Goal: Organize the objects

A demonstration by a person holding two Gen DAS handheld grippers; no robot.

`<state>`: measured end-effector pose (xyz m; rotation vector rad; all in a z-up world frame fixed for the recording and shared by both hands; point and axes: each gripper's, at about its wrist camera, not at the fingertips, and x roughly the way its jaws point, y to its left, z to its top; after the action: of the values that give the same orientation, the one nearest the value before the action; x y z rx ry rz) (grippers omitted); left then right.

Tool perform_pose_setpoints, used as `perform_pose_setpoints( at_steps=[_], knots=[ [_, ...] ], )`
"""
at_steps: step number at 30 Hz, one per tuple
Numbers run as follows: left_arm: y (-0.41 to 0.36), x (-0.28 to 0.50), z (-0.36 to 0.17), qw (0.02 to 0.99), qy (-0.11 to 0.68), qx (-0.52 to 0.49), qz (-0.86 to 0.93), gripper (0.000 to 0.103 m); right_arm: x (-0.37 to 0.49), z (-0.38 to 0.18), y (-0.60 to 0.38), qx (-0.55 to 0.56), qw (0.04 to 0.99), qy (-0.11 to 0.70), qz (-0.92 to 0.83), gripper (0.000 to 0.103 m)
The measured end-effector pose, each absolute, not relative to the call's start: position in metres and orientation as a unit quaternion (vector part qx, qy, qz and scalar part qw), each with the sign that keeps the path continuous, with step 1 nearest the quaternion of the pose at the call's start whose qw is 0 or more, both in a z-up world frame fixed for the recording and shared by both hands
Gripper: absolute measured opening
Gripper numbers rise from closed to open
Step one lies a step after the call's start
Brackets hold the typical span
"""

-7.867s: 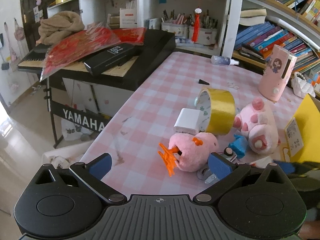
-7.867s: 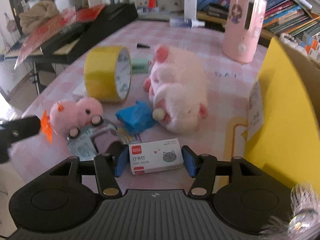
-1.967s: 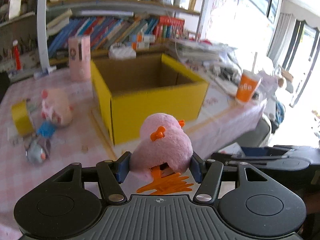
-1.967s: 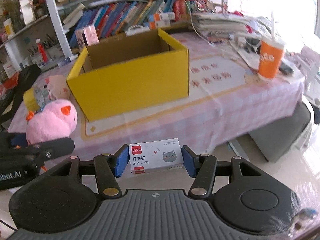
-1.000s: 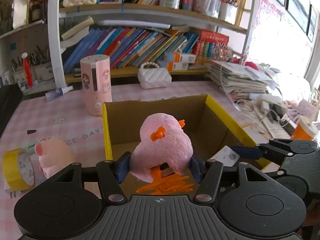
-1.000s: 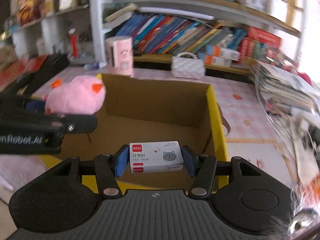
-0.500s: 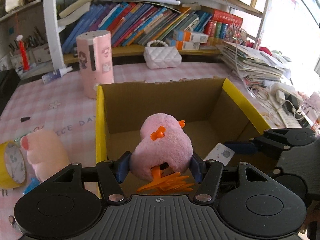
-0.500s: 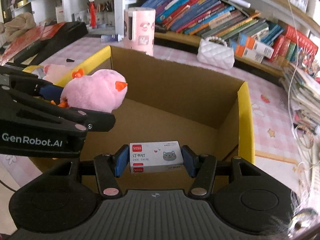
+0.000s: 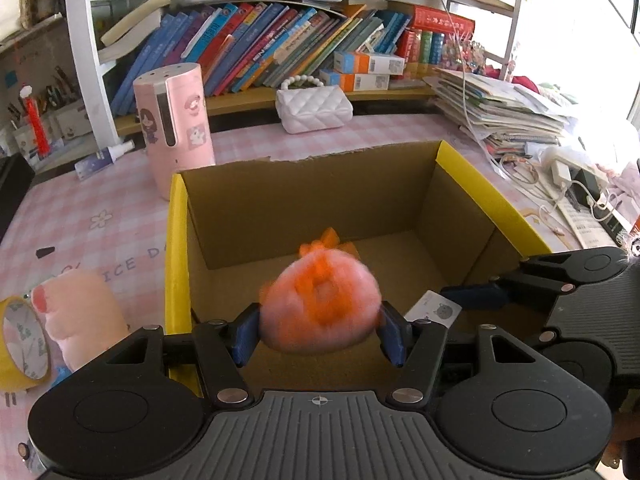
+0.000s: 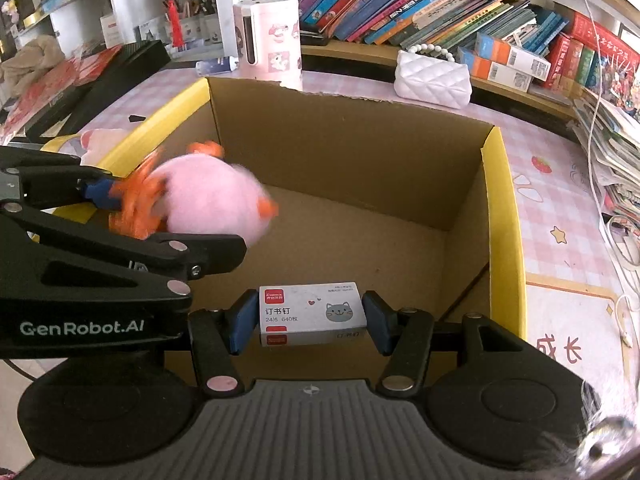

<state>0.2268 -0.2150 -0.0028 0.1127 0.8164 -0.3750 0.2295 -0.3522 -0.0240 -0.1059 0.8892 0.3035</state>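
Note:
A yellow cardboard box (image 9: 178,240) stands open on the pink checked table; it also shows in the right wrist view (image 10: 498,216). My left gripper (image 9: 318,330) is over the box's near left corner with its jaws spread. The pink plush chick (image 9: 320,312) with orange feet is blurred between the blue pads, turning loose; it also shows in the right wrist view (image 10: 208,202). My right gripper (image 10: 308,320) is shut on a white staples box (image 10: 310,312) with a cat picture, held over the box's near edge; the staples box also shows in the left wrist view (image 9: 434,312).
A pink plush paw (image 9: 76,312) and a yellow tape roll (image 9: 20,344) lie left of the box. A pink cylinder (image 9: 176,128) and a white quilted purse (image 9: 314,108) stand behind it. Stacked papers and cables (image 9: 516,120) lie at the right. Bookshelves line the back.
My left gripper's jaws have opened and the pink chick has tipped forward, feet up, blurred as it drops into the box. Both grippers have moved lower over the box.

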Motion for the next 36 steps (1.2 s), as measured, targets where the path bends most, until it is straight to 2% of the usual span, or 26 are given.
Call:
perform_pose_setpoints(
  at_steps=[2,3,5,25,31,36],
  knots=[
    [-0.214,0.226,-0.002,0.901,0.393,0.052,-0.178,0.062,0.229,-0.024,-0.352,-0.053,0.891,0.427,0.145,0.054],
    [-0.213,0.225,-0.001,0.902,0.390,0.049,-0.177,0.069,0.229,-0.024,-0.352,-0.053,0.892,0.426,0.144,0.054],
    [-0.211,0.222,0.001,0.908,0.379,0.045,-0.174,0.076,0.228,-0.023,-0.353,-0.050,0.894,0.422,0.143,0.055],
    [-0.174,0.157,0.044,0.943,0.293,0.006,-0.157,0.084,0.167,0.027,-0.364,0.004,0.941,0.334,0.058,0.059],
    [-0.158,0.125,0.043,0.950,0.272,-0.004,-0.151,0.091,0.127,0.035,-0.365,0.035,0.951,0.306,-0.013,0.065],
    [-0.147,0.108,0.030,0.945,0.287,0.004,-0.157,0.091,0.099,0.028,-0.358,0.046,0.948,0.311,-0.057,0.077]
  ],
)
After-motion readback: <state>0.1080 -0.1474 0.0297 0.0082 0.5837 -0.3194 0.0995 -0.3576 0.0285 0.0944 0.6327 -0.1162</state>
